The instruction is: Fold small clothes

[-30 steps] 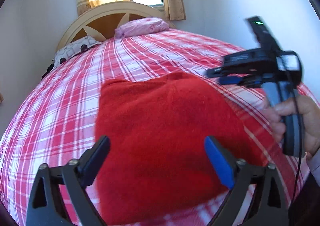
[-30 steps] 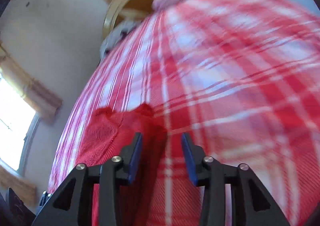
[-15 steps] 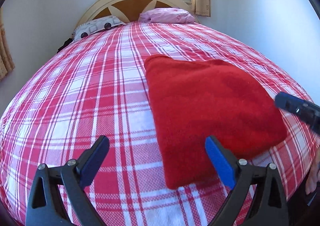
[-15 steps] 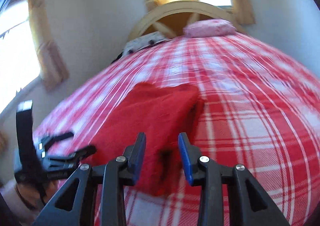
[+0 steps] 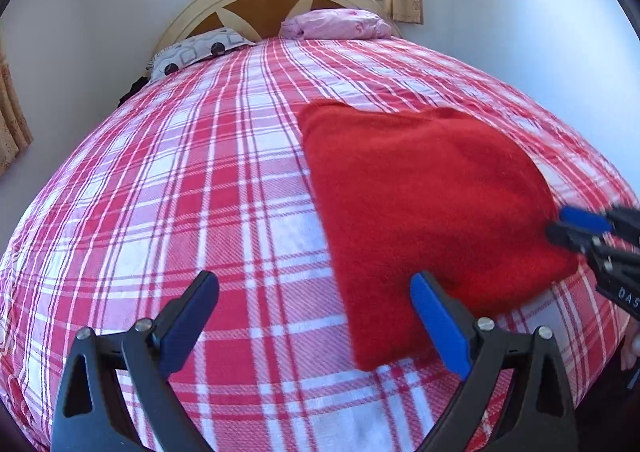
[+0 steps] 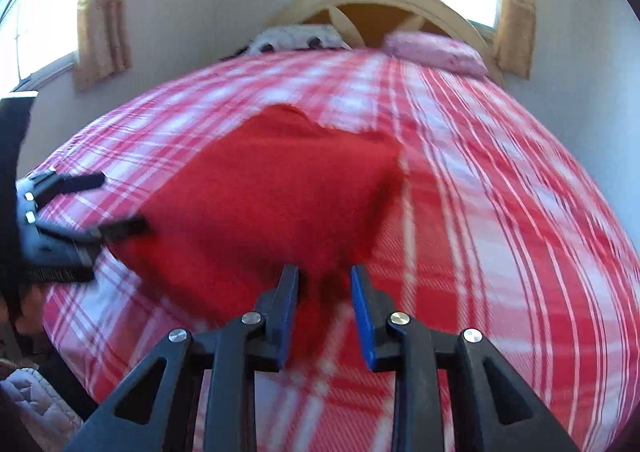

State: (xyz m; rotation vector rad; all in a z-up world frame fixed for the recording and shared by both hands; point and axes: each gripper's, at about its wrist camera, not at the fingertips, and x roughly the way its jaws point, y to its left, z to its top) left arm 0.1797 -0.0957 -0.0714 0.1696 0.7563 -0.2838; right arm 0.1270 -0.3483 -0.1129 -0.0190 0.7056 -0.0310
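Left wrist view: the left gripper [image 5: 314, 318] hangs with jaws spread wide and empty beside the red knit garment [image 5: 424, 207] lying on the plaid bedspread [image 5: 200, 191]. Right wrist view: the right gripper [image 6: 325, 308] is closing its jaws over the garment's near edge; best to bite deep into all layers before lifting.

The only legible lettering is "DAS" in pale capitals, cut off by the frame edge, printed on the black plastic body of the right gripper [image 5: 560, 226] beside the folded red fleece garment [image 5: 420, 191]. Nothing else carries readable writing.
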